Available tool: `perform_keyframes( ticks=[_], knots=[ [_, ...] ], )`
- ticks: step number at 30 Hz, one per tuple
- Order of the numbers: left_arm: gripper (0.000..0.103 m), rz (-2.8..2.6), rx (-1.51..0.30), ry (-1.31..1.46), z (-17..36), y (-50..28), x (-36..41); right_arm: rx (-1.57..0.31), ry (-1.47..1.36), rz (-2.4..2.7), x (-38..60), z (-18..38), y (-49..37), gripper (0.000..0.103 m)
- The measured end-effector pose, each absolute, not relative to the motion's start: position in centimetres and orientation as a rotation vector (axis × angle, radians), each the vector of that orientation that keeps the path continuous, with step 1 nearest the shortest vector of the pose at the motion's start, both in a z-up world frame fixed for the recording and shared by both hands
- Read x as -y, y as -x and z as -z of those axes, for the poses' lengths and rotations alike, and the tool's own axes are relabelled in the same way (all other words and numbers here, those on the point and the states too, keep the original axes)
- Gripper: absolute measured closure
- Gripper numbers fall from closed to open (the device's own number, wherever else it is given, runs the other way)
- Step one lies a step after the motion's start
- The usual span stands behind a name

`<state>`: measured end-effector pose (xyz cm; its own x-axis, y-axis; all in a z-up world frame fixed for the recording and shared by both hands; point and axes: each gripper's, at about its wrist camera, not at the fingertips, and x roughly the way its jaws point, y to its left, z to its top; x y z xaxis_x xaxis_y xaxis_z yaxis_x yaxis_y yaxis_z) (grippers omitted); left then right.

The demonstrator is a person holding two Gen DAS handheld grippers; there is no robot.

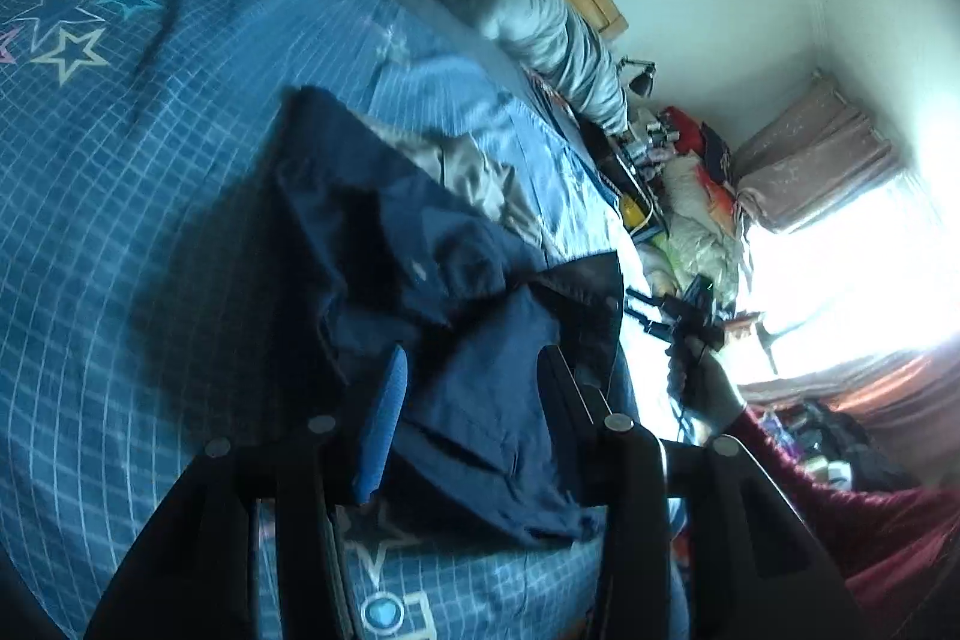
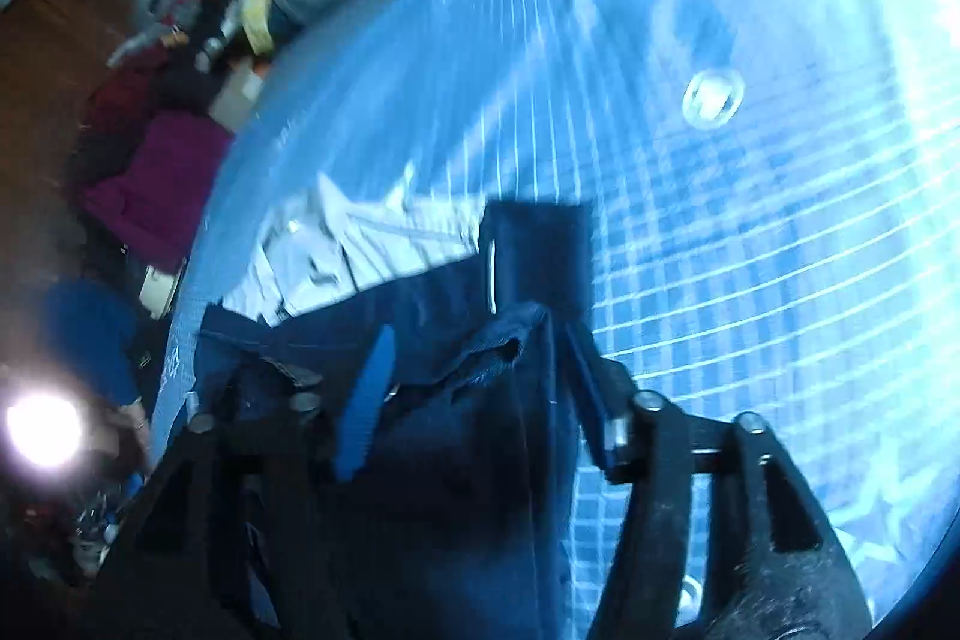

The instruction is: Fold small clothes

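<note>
Your left gripper (image 1: 471,370) stands wide apart over the navy garment (image 1: 420,274), gripping nothing. Your right gripper (image 2: 480,358) also gapes, cloth bunched between its fingers. The garment lies crumpled on the blue checked bedsheet (image 1: 150,148).

a dark navy garment (image 1: 456,340) lies rumpled on the bed, bunched into loose folds, with a grey inner lining (image 1: 462,166) showing where its far side is turned back. in the right wrist view the same navy cloth (image 2: 474,436) hangs in creases, one hemmed edge curled open; its exact type cannot be told.
</note>
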<state>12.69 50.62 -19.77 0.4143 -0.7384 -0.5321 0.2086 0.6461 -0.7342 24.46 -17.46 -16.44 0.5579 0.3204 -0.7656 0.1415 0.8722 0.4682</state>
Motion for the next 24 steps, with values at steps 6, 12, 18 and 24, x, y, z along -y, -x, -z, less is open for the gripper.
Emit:
perform_keyframes(
  ticks=[6, 12, 18, 24],
  knots=[
    [0.053, 0.774, -0.982, 0.095, 17.5, -5.4, -41.6, -0.881, -0.464, -0.132, 16.4, 12.6, -14.7, 0.027],
    [0.04, 0.912, -0.847, -0.578, 17.6, 0.8, -31.2, -0.94, -0.531, -0.15, 13.6, 16.4, -8.1, 0.027],
    [0.046, 0.941, -0.849, -0.831, 22.3, 1.0, -27.5, -0.945, -0.628, -0.135, 14.0, 18.9, -5.1, 0.027],
    [0.046, 0.953, -0.841, -0.892, 25.2, 0.3, -25.5, -0.934, -0.642, -0.126, 14.2, 19.0, -5.1, 0.027]
  ],
)
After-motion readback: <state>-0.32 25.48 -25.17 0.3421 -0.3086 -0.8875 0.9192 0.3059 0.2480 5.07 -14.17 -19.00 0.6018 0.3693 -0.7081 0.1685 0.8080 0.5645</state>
